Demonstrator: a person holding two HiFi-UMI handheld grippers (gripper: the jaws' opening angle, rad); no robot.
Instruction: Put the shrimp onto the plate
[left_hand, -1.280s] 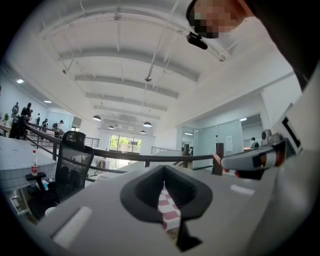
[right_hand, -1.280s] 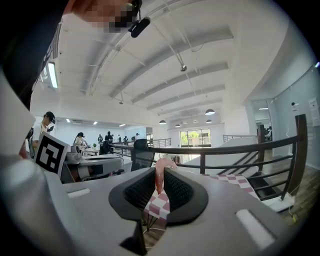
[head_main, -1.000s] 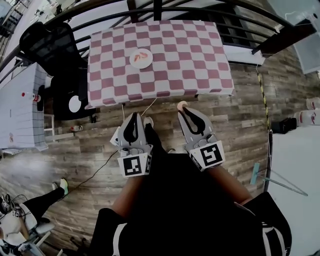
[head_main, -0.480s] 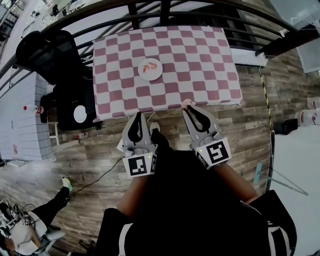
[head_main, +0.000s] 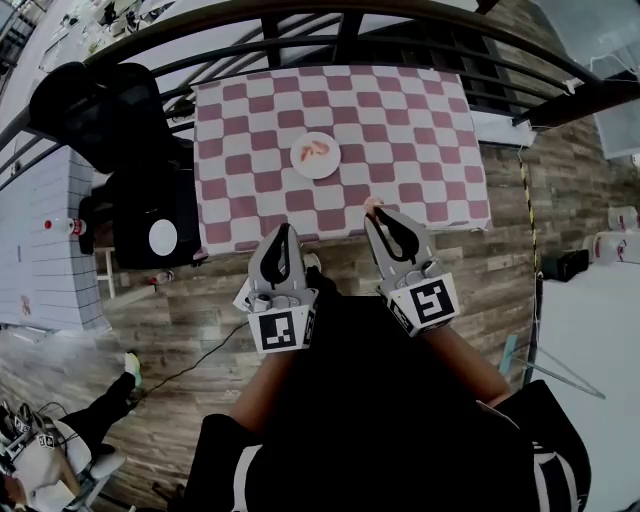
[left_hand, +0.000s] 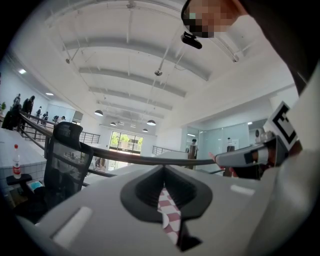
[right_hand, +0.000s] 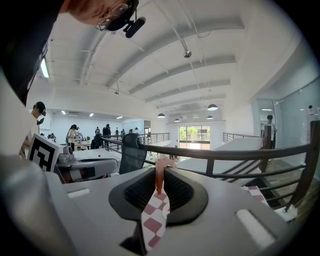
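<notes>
The right claw (right_hand: 161, 168) is pinched on a shrimp (right_hand: 158, 180). The pink body stands upright between the jaw tips, with its top sticking out above them. In the head view this claw (head_main: 372, 210) points at the bench (head_main: 400, 120). Its tip and the shrimp (head_main: 371, 203) are over the near edge, a little right of the middle.

The left claw (left_hand: 162, 169) is pressed together with nothing in it. Only a strip of checked cloth (left_hand: 169, 212) shows through the slot behind the tips. From above, this claw (head_main: 284, 231) sits beside the right one, apart from it. Its tip is at the near edge, left of the middle. In the left gripper view the right claw (left_hand: 245, 157) shows off to the side with a bit of pink at its tip.

The cloth covers the whole bench in pink and white squares and hangs over the near edge. A white plate (head_main: 316, 174) lies about mid-bench, slightly toward the left edge and well away from both claws. Orange-pink pieces (head_main: 318, 150) lie on it, too small to count.

A dark railing (head_main: 300, 22) curves past the far edge. A black chair (head_main: 95, 100) stands off the far left corner. A black box (head_main: 135, 205) with a white disc (head_main: 162, 237) on it stands just beside the left edge, on a wood floor (head_main: 520, 280).
</notes>
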